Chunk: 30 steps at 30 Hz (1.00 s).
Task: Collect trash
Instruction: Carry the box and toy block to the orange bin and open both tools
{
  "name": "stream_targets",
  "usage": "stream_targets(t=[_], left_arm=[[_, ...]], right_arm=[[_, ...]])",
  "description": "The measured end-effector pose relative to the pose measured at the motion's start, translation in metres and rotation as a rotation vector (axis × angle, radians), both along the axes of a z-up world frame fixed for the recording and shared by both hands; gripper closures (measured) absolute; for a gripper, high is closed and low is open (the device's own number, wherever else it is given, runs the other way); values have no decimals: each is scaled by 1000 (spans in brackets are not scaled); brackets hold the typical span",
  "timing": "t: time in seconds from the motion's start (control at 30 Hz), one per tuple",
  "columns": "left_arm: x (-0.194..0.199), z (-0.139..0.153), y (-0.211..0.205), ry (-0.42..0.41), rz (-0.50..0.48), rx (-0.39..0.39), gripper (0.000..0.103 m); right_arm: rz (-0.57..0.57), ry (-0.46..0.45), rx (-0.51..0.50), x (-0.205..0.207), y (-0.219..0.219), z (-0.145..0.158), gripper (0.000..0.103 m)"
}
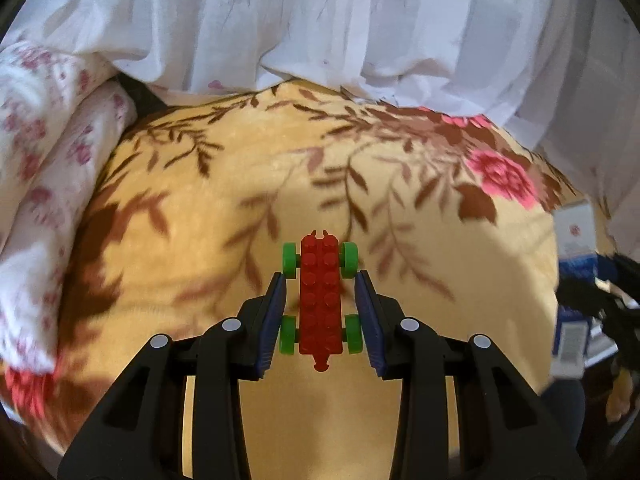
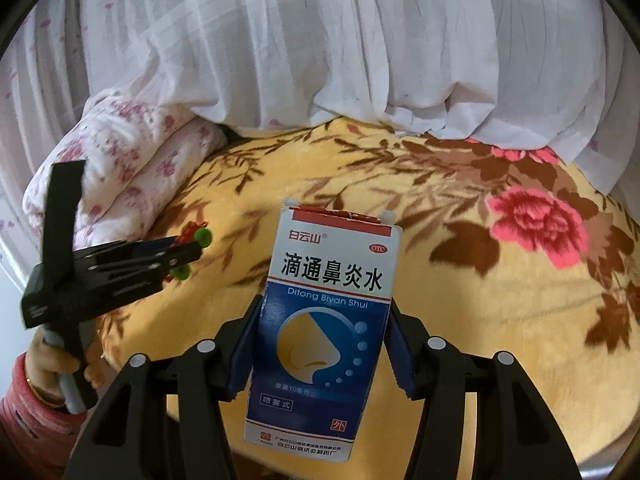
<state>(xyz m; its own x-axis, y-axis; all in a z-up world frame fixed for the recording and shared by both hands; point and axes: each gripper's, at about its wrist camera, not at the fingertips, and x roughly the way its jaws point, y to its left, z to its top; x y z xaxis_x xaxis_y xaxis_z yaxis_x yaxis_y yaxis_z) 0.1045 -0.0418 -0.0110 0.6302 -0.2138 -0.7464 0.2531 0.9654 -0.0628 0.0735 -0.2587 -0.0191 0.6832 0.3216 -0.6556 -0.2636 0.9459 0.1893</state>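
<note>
Right wrist: left tongs (image 2: 188,254) tilted down

Bed w/ yellow floral blanket (image 1: 280,168); folded pink-flowered quilt (image 1: 44,152) on it at left, white curtain (image 1: 320,20) behind.

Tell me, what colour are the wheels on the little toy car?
Green wheels on a red toy car; clearest in the left wrist view.
</note>
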Motion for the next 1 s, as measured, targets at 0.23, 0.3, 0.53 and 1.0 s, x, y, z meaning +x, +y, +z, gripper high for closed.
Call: stream_targets(t=[0.23,0.3,0.53,1.0], left_arm=[[-95,-19,3,41,-63,22,68],[-118,-29,3,67,-84,27,68],[-180,-78,1,190,-150,54,68],[-181,-202,-6,512,-118,67,67]], right_arm=[[73,38,-25,-68,15,-19,48],[99,54,-33,-88,19,-28,48],[208,138,-104,-144,38,-75,48],[248,457,-149,-146,60,-196,47]])
